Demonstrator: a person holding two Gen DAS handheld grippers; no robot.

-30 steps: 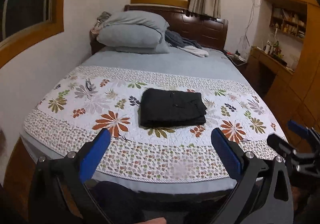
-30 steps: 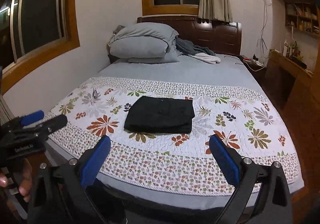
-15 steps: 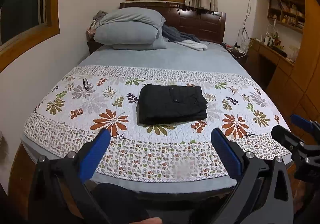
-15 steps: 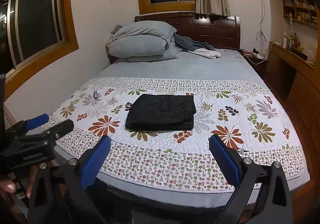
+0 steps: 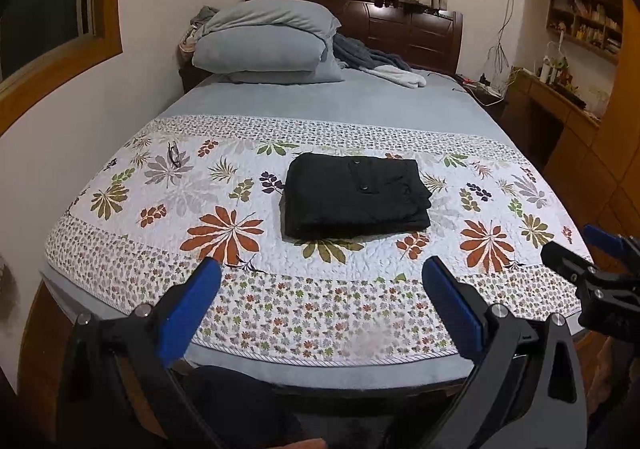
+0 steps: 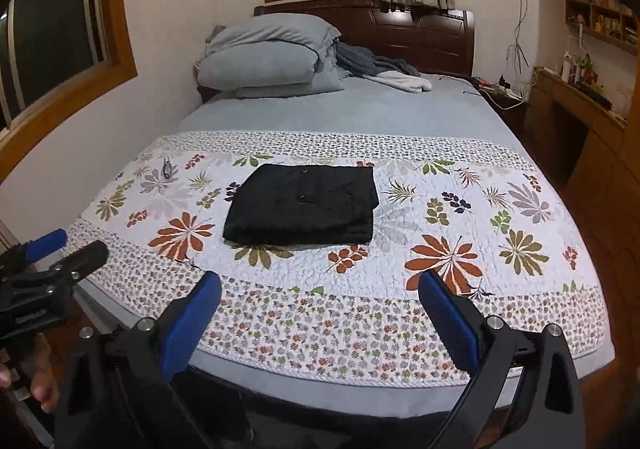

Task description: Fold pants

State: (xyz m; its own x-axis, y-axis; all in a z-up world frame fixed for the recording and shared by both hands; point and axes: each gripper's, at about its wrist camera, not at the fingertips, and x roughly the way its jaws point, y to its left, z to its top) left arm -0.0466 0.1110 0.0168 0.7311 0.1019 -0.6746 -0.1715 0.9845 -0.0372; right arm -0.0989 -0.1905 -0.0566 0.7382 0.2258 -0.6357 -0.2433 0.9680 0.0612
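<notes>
Currently the pants [image 5: 356, 196] lie folded into a compact black rectangle on the floral quilt [image 5: 224, 185], about midway between the bed's [image 5: 340, 101] side edges and nearer its foot than the pillows [image 5: 264, 45]. Left gripper [image 5: 320, 285] and right gripper [image 6: 320, 291] both hover off the foot edge, jaws spread wide and empty, well apart from the pants.

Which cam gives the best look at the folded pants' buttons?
Left wrist. The black pants sit near frame centre, and the buttons on top stand out against the fabric. The right wrist view shows the same pants left of centre and darker, with the buttons fainter. Both sets of tongs are open and clear of the pants.
</notes>
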